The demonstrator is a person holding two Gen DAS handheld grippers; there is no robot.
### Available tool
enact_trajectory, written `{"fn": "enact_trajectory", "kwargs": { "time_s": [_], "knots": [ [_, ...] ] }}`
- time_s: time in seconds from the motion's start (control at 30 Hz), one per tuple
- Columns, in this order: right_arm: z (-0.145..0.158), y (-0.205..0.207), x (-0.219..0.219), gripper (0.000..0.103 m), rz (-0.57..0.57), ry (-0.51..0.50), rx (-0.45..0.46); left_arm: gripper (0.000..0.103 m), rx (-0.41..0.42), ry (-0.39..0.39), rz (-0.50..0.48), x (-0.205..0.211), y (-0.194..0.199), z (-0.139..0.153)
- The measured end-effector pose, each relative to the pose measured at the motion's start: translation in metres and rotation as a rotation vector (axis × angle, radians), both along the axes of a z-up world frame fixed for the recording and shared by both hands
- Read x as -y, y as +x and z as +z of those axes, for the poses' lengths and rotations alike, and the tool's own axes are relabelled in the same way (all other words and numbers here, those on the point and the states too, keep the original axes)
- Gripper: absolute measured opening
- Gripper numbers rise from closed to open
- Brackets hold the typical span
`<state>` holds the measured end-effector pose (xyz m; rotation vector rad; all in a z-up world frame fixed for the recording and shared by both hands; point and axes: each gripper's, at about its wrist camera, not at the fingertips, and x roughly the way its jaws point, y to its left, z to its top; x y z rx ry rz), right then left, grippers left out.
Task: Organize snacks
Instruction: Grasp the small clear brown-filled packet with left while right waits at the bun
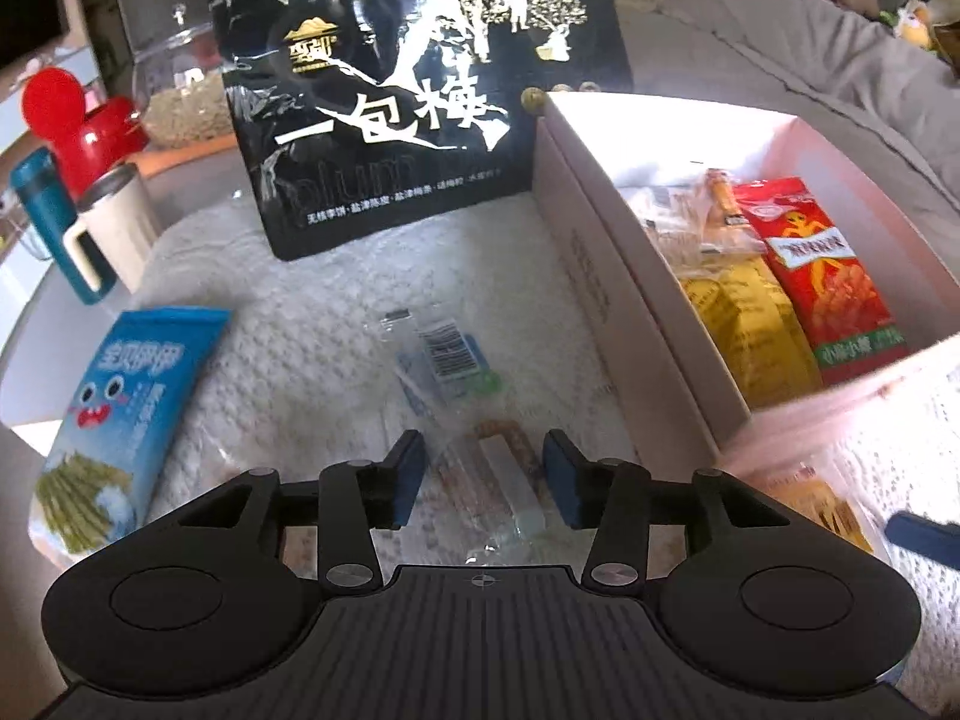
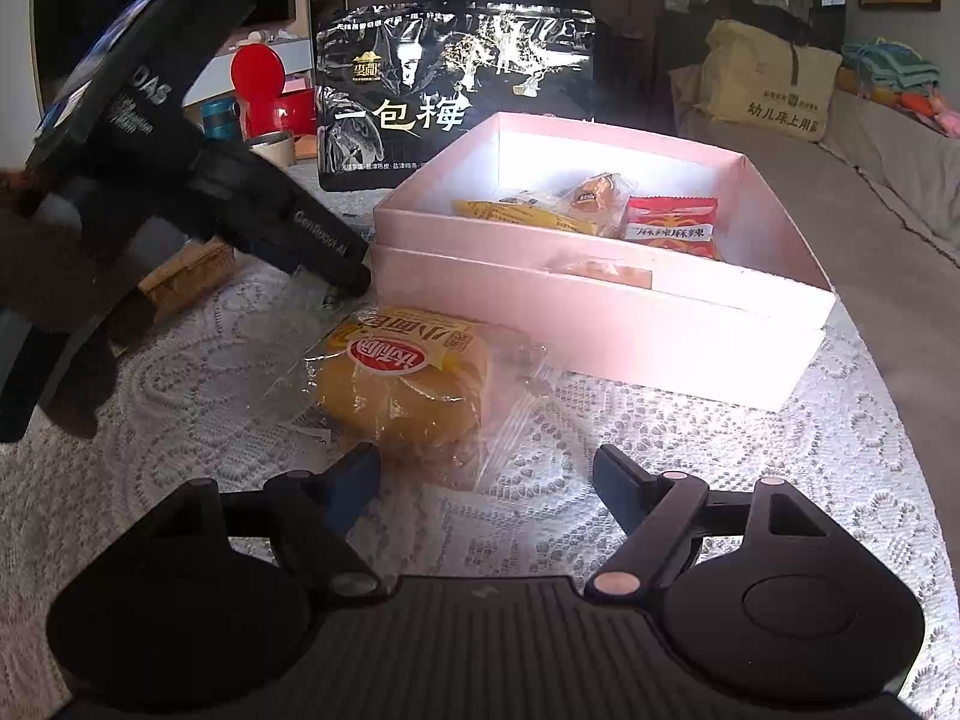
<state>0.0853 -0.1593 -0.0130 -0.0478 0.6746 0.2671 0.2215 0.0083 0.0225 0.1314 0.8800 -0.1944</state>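
On a lace-covered table (image 2: 660, 450), the left gripper (image 1: 485, 474) hovers low with its blue pads (image 1: 408, 477) partly spread; a clear-wrapped brown snack bar (image 1: 504, 480) lies on the cloth between them, and neither pad appears to press on it. Just beyond it lies a small clear packet with a barcode (image 1: 447, 357). The pink box (image 1: 606, 276) sits immediately right of this gripper, already holding a red packet (image 1: 828, 276), a yellow packet (image 1: 744, 324) and pale wrapped pieces farther back. A blue snack bag (image 1: 129, 396) lies at the near left, and a large black plum bag (image 1: 384, 102) stands at the far side of the table.

The right gripper (image 2: 486, 480) has its jaws spread wide and empty. A wrapped yellow bun (image 2: 408, 384) lies on the cloth just beyond its fingertips, nearer the left finger, with the pink box behind and to the right.
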Motion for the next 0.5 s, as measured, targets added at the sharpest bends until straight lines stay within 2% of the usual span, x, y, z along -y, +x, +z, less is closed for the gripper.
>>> {"fn": "enact_trajectory", "kwargs": {
  "time_s": [0.27, 0.5],
  "knots": [
    [0.0, 0.002, 0.001, 0.08, 0.007, 0.008, -0.007, 0.043, 0.01, -0.178, 0.013, -0.035, -0.045, 0.001],
    [0.011, -0.003, -0.002, 0.079, 0.059, 0.05, -0.01, 0.043, 0.064, -0.209, 0.005, -0.061, -0.109, 0.013]
  ]
}}
